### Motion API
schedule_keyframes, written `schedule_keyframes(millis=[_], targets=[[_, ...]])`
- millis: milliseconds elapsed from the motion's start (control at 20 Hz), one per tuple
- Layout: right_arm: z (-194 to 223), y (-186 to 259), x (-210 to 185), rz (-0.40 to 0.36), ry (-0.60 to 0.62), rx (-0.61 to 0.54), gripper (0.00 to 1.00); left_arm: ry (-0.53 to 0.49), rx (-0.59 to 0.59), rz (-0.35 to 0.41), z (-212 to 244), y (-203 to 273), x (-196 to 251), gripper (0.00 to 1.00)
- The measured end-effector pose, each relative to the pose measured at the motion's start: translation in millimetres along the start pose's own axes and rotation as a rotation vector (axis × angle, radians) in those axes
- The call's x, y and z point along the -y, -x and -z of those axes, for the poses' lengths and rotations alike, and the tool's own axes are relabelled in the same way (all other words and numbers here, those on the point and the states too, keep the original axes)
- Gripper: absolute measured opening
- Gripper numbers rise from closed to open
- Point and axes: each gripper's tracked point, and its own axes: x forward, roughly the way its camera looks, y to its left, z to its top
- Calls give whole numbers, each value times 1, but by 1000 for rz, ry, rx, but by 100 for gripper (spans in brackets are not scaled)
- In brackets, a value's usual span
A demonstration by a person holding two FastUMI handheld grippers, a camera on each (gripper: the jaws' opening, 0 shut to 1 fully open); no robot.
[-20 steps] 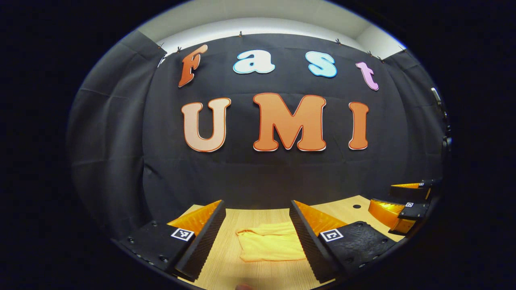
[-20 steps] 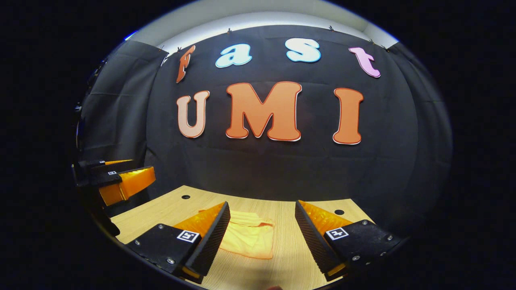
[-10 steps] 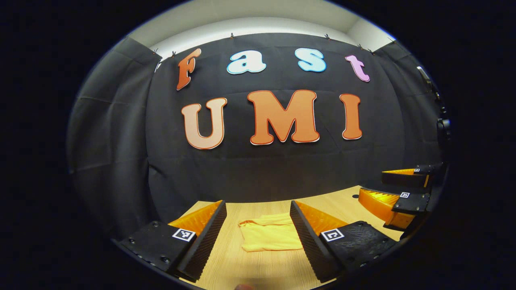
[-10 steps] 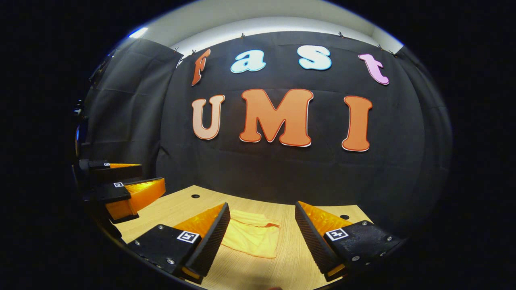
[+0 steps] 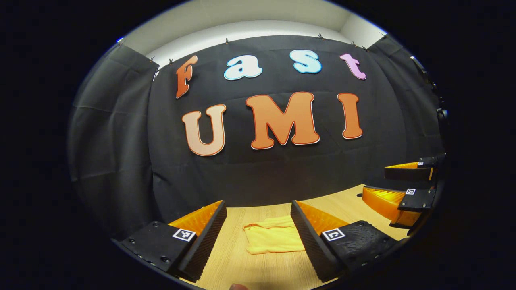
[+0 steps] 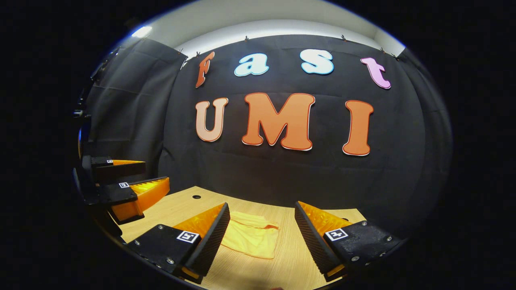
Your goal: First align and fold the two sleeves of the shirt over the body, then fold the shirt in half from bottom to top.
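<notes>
Each finger of the left gripper (image 5: 258,219) is seen as a wedge with a ribbed inner face. A square coded marker and small screws are noted on each finger's base block. The same build is seen on the right gripper (image 6: 262,219).

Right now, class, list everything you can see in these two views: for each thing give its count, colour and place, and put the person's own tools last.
Folded yellow cloth shirt: one, yellow, lying flat on the table ahead of both claws, touching neither.
Light wooden table: one, pale wood grain, under the shirt, running back to the black cloth wall.
Small round holes in the table top: two in the right gripper view, dark, near the table's far edge, one on each side.
White room wall: one strip, white, above the black cloth.
Left claw: one, open, held above the near table edge.
Right claw: one, open, held above the near table edge beside the left claw.
</notes>
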Motion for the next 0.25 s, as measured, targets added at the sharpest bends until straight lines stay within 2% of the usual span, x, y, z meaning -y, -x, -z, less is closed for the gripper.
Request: schedule_keyframes(millis=[50, 250], targets=[[1, 1, -1, -2, -1, -2, 98, -2, -2, 5, 0, 2, 2, 100], [3, 2, -4, -4, -13, -10, 98, 4, -6, 14, 5, 7, 4, 97]])
